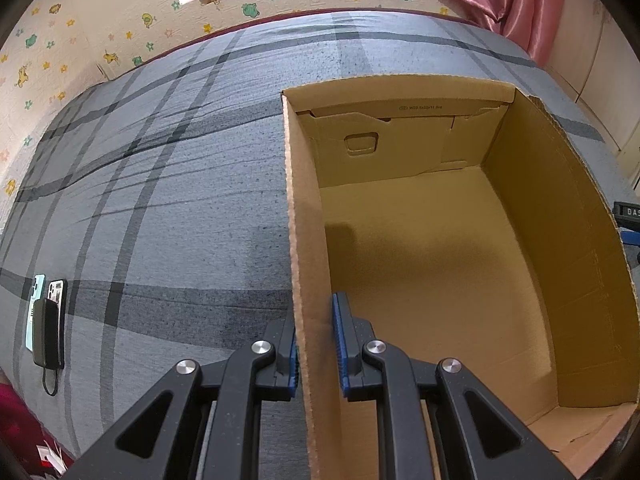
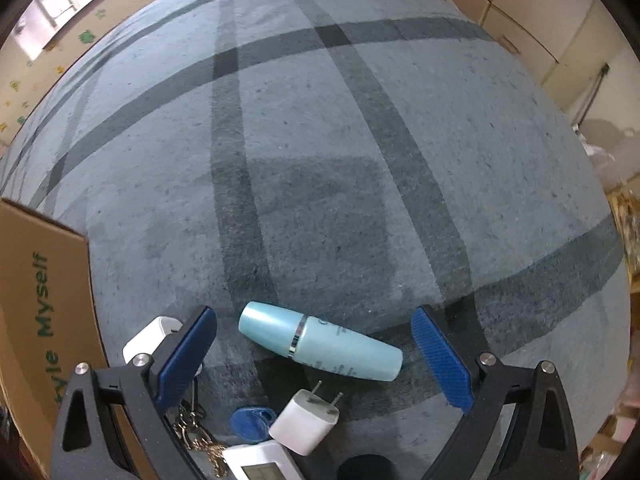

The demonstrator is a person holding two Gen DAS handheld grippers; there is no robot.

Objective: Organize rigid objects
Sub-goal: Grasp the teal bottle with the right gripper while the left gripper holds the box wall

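Right wrist: hand-held gripper [image 2: 314,354] apart over bottle [image 2: 320,341], keys [image 2: 196,436] half-hidden.

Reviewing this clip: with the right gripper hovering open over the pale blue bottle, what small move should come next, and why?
Probably lower the right gripper and close on the pale blue plastic bottle: it lies between the open blue pads, while the left gripper already straddles the brown cardboard box's wall, seemingly steadying it.
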